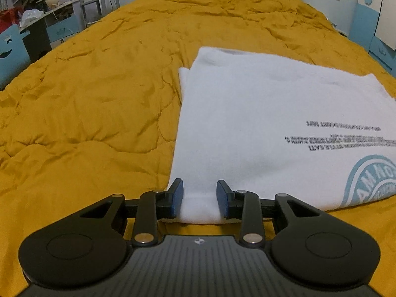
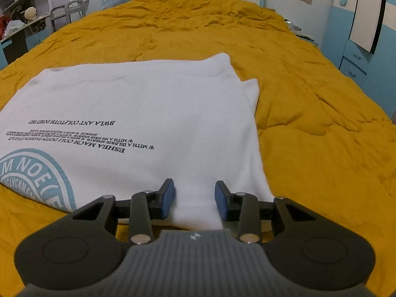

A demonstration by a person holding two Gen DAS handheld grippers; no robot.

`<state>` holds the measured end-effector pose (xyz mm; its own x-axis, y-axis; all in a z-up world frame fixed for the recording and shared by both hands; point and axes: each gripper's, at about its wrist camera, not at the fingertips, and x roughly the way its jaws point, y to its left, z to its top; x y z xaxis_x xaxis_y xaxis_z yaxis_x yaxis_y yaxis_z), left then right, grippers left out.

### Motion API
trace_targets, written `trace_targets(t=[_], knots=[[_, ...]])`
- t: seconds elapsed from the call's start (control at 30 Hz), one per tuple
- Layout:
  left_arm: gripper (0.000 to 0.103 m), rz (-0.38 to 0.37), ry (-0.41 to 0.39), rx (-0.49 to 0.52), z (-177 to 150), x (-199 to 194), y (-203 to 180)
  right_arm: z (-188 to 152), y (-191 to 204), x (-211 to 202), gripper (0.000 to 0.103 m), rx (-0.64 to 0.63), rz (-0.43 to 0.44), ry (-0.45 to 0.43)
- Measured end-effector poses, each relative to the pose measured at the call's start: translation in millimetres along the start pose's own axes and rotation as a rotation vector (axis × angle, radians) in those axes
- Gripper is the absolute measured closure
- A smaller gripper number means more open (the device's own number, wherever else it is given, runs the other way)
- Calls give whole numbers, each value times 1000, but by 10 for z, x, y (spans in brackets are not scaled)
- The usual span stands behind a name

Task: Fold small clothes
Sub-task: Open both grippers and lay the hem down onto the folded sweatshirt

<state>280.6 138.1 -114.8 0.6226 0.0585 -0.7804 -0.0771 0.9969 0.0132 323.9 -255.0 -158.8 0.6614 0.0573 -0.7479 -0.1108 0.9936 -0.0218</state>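
Garment: white printed cotton T-shirt (image 1: 259,123), part-folded on mustard quilt (image 1: 86,99).
Left gripper (image 1: 200,199): we pinch the near hem.
Right gripper (image 2: 194,199): likewise.
Next: we judge lifting together, folding away.

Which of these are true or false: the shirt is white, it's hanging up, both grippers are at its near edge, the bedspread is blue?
1. The T-shirt is white with a light-blue round logo. True.
2. It hangs on a hanger. False: it lies flat on the bed.
3. The left gripper and right gripper each have its near edge between their fingers. True.
4. The bedspread is blue. False: it is mustard yellow.
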Motion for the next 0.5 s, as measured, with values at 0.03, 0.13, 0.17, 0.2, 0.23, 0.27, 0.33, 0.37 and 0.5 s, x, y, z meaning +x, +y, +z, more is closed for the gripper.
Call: trace_targets(t=[0.03,0.13,0.17,0.2,0.23,0.27,0.33,0.37,0.5], knots=[[64,-2,-8,-1,19,-44,1,32,-9,-8,70,3,3,4],[64,-24,-53,-5,110,-182,-9,147,-59,-67,66,14,15,-3],[64,-30,-69,-4,154,-221,-24,182,-79,-102,65,23,22,-12],[64,-34,-82,-4,202,-248,-42,217,-103,-141,65,35,30,-22],[64,-42,-96,-4,259,-267,-66,256,-134,-177,63,49,37,-34],[64,-52,-102,-4,309,-271,-89,300,-169,-208,62,64,45,-43],[64,-74,-110,-8,418,-251,-144,393,-234,-243,56,91,55,-55],[64,-84,-114,-9,471,-237,-182,439,-270,-249,55,103,57,-61],[64,-111,-121,8,626,-155,-350,600,-413,-186,49,139,56,-62]])
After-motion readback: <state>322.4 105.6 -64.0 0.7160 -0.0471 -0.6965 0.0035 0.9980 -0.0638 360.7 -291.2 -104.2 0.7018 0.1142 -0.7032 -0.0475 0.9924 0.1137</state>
